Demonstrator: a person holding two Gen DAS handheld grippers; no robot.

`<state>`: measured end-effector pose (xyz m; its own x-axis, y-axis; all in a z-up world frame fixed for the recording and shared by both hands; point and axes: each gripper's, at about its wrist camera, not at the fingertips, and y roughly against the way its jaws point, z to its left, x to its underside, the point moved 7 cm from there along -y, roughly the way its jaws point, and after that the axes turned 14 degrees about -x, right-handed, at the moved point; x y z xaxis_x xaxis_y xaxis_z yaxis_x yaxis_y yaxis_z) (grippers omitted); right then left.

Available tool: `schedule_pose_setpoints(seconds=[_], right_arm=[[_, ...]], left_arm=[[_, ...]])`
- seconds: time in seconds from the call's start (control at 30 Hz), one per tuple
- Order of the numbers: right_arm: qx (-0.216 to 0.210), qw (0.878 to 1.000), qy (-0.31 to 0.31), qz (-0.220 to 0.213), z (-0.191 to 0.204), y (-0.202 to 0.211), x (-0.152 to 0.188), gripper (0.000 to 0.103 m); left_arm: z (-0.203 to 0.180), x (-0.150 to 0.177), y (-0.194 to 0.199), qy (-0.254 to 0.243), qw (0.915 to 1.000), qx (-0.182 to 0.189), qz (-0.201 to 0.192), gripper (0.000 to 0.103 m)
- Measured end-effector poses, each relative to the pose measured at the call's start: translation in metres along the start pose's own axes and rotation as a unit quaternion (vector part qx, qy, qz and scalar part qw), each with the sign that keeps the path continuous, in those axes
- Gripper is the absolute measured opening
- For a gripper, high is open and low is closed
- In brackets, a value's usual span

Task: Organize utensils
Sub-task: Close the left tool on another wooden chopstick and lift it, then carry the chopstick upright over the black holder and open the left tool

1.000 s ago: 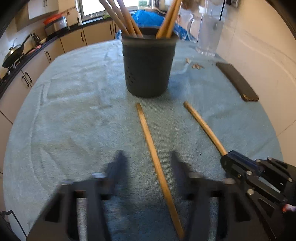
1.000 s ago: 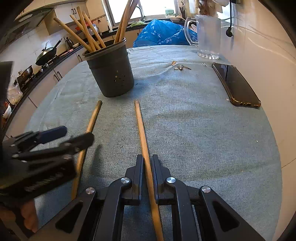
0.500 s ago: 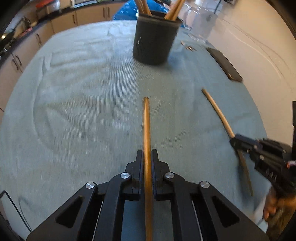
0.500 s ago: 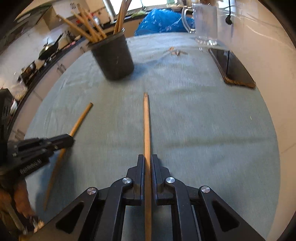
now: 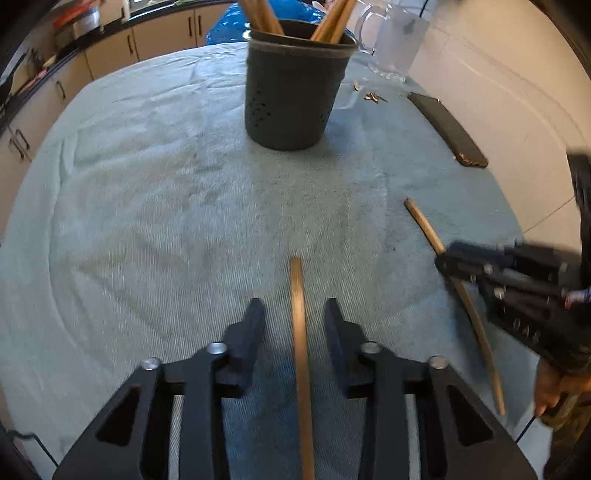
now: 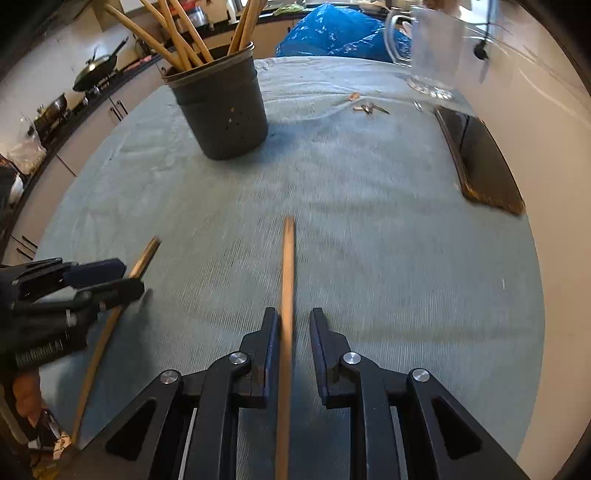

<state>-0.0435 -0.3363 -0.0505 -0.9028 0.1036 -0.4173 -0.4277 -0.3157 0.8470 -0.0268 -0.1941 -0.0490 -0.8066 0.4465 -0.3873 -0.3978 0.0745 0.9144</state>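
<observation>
Left gripper (image 5: 294, 325): jaws have just been opening, now standing clear either side of a long thin wooden stick (image 5: 301, 369) without touching it. Right gripper (image 6: 293, 332): also just opening, narrower gap; its own long wooden stick (image 6: 286, 314) lies against the left jaw, free of the right one, so no real grip.

Both sticks run lengthwise between the jaws, far ends aimed toward the dark grey perforated utensil holder (image 5: 293, 96) (already stocked with sticks), standing well apart on the pale green tablecloth (image 5: 147, 184).

Beige cabinets (image 5: 162, 33) line a dark counter (image 6: 110, 83), possibly a stove.
</observation>
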Motion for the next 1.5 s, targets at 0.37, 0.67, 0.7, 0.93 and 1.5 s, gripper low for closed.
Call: schedule_pose_setpoints(seconds=[0.37, 0.67, 0.7, 0.93, 1.5], right_arm=[[0.035, 0.998, 0.025, 0.049, -0.001, -0.020, -0.035, 0.019], [0.000, 1.000, 0.012, -0.005, 0.007, -0.011, -0.027, 0.007], [-0.005, 1.000, 0.007, -0.016, 0.007, -0.007, -0.026, 0.007], [-0.043, 0.995, -0.005, -0.091, 0.018, 0.033, -0.021, 0.007], [-0.075, 0.969, 0.033, -0.234, 0.071, 0.126, -0.017, 0.007]], left_arm=[[-0.008, -0.014, -0.008, -0.050, 0.9980, -0.038, -0.009, 0.024], [0.012, -0.011, 0.007, 0.026, 0.9992, -0.011, -0.027, 0.007], [0.016, -0.011, 0.015, 0.032, 0.9986, -0.013, -0.041, 0.007], [0.033, -0.006, 0.072, 0.070, 0.9904, -0.012, -0.119, 0.007], [0.043, 0.006, 0.158, 0.109, 0.9692, -0.003, -0.221, 0.007]])
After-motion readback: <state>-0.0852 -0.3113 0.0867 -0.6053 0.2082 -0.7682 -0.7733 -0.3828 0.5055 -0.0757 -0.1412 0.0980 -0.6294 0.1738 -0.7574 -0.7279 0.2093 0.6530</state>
